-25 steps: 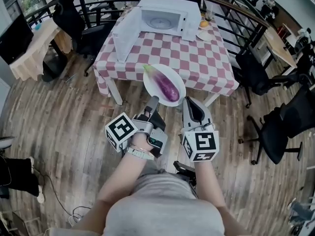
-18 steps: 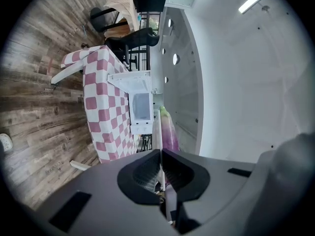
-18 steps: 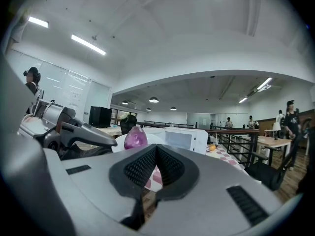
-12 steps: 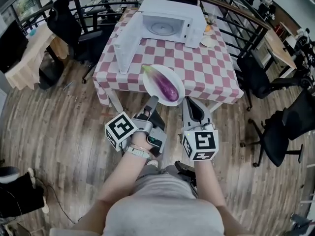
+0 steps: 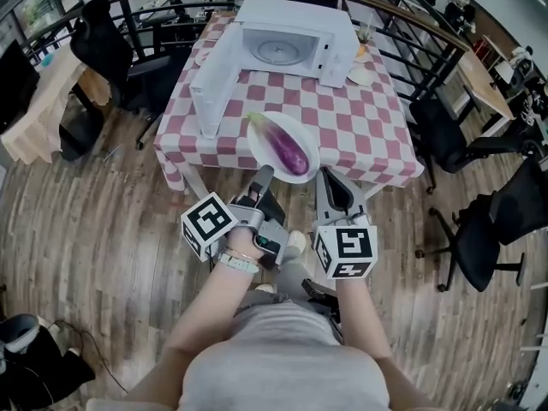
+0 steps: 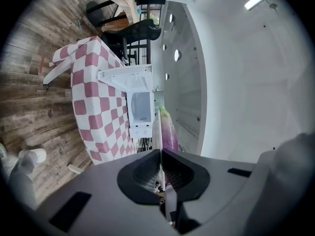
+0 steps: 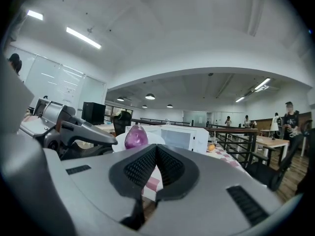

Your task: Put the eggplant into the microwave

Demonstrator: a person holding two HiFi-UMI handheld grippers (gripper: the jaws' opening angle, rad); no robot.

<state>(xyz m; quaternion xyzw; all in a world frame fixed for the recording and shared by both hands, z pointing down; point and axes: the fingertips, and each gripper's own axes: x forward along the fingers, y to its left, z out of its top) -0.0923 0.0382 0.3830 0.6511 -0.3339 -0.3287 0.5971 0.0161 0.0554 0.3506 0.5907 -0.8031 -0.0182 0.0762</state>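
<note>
A purple eggplant [image 5: 289, 148] lies on a white plate [image 5: 306, 134] that I carry in front of a checked table [image 5: 351, 122]. My left gripper [image 5: 265, 175] is shut on the plate's near rim; in the left gripper view the plate [image 6: 157, 132] runs edge-on between the jaws with the eggplant [image 6: 170, 132] beyond. My right gripper [image 5: 329, 180] is beside the plate's right edge, its jaws shut with nothing between them. The white microwave [image 5: 287, 41] stands at the table's far side with its door [image 5: 210, 84] swung open to the left. The right gripper view shows the eggplant [image 7: 134, 137] and the microwave [image 7: 184, 136] ahead.
Black office chairs [image 5: 467, 135] stand right of the table and another [image 5: 103, 32] at the far left. A dark railing [image 5: 411, 32] curves behind the table. Small plates with food [image 5: 360, 74] sit next to the microwave. The floor is wood planks.
The table and microwave have drawn nearer in the head view as I walk toward them. Both grippers and the plate keep their pose; a shoe now shows below the grippers.
</note>
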